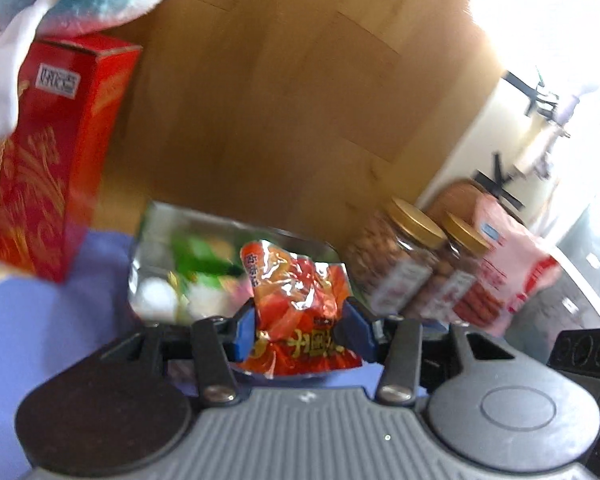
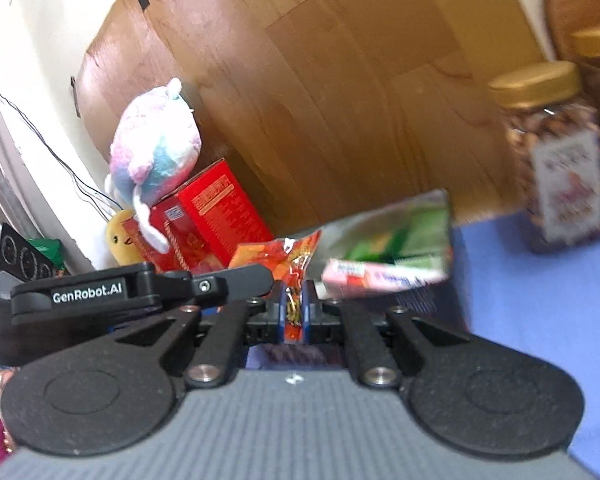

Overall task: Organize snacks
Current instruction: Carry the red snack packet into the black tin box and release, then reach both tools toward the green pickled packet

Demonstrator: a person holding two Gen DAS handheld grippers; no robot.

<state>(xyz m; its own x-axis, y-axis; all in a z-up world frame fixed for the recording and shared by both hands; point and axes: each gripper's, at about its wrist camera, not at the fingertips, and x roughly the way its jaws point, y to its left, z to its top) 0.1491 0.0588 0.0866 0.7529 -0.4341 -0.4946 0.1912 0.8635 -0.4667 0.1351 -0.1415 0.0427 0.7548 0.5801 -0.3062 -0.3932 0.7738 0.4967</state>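
- The orange-red snack packet sits between the left gripper pads — jaws part-closed, pressing its sides, packet upright.
- The right gripper, nearly shut, pinches the same packet's edge.
- The silver snack bag lies straight ahead, just beyond the packet, on the blue cloth.

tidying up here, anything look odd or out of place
One thing: a pastel plush toy sits atop the red gift box among the snacks. Both grippers grip one orange-red snack packet, left gripper and right gripper.
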